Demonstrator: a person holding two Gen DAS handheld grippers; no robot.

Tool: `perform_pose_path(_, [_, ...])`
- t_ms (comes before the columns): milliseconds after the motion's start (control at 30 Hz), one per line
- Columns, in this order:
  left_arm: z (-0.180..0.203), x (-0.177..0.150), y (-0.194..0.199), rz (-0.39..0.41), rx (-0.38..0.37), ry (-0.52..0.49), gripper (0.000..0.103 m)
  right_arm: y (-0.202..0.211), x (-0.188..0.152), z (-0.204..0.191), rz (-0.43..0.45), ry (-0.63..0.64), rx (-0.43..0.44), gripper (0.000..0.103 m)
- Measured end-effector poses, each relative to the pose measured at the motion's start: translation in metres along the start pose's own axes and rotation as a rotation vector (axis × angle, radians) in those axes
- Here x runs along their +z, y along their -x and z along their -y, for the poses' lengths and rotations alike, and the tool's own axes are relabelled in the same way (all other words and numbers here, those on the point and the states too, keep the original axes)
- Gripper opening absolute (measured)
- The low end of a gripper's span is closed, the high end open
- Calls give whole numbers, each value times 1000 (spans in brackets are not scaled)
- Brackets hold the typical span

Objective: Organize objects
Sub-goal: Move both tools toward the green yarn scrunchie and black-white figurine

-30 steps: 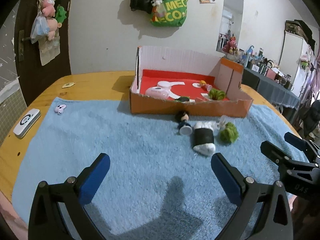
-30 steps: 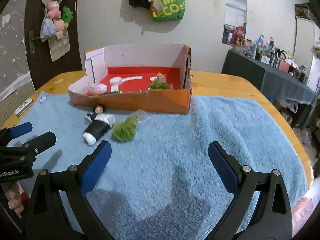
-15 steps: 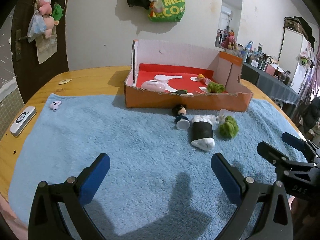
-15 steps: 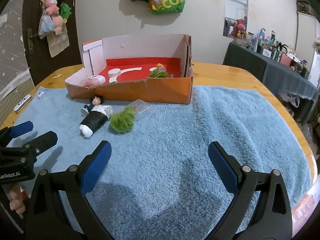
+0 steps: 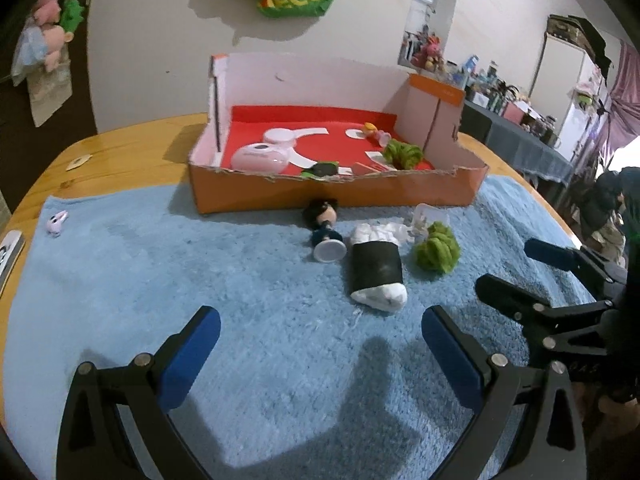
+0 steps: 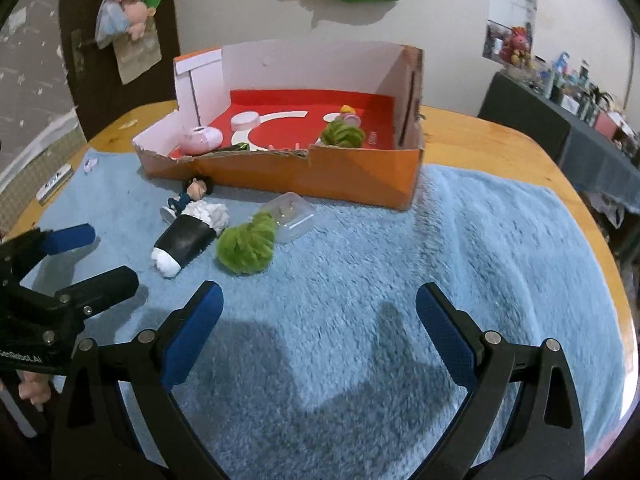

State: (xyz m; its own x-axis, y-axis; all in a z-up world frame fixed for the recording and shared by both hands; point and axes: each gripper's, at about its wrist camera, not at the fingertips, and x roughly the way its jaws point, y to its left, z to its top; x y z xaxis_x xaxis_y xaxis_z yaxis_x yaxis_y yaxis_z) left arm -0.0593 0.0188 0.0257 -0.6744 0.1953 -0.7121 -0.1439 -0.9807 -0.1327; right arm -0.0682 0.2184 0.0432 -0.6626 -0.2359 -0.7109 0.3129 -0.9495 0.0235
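An orange cardboard box (image 5: pixel 336 196) (image 6: pixel 360 176) with a red floor stands on a blue towel (image 5: pixel 240 280) (image 6: pixel 440 240). In front of it lie a small dark-haired figurine (image 5: pixel 325 224) (image 6: pixel 188 196), a black-and-white roll (image 5: pixel 376 268) (image 6: pixel 184 240), a green fuzzy ball (image 5: pixel 437 249) (image 6: pixel 248 244) and a clear plastic case (image 6: pixel 291 218). My left gripper (image 5: pixel 316 344) hovers open, short of the roll. My right gripper (image 6: pixel 318 324) is open, just short of the green ball. Neither holds anything.
Inside the box sit a pink round device (image 5: pixel 260 158), a white lid (image 5: pixel 280 136), another green ball (image 5: pixel 404 154) and small toys. A tiny pink toy (image 5: pixel 56 222) lies at the towel's left edge. A white remote (image 6: pixel 54 182) rests on the wooden table (image 6: pixel 500 148).
Both grippers have moved forward toward the box and the loose objects, which appear larger and nearer now. Both stay open. Nothing on the towel has shifted.
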Motion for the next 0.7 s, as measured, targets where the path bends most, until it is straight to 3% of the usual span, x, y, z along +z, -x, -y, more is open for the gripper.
perform_pose_path(300, [9,17,-16,-49,-27,-73,96,-16,17,-1,-26,24,44,96])
perform_pose_path(700, [17,30,-26,-112,-118,-180,83,-28,30,-7,-104,136,159,78])
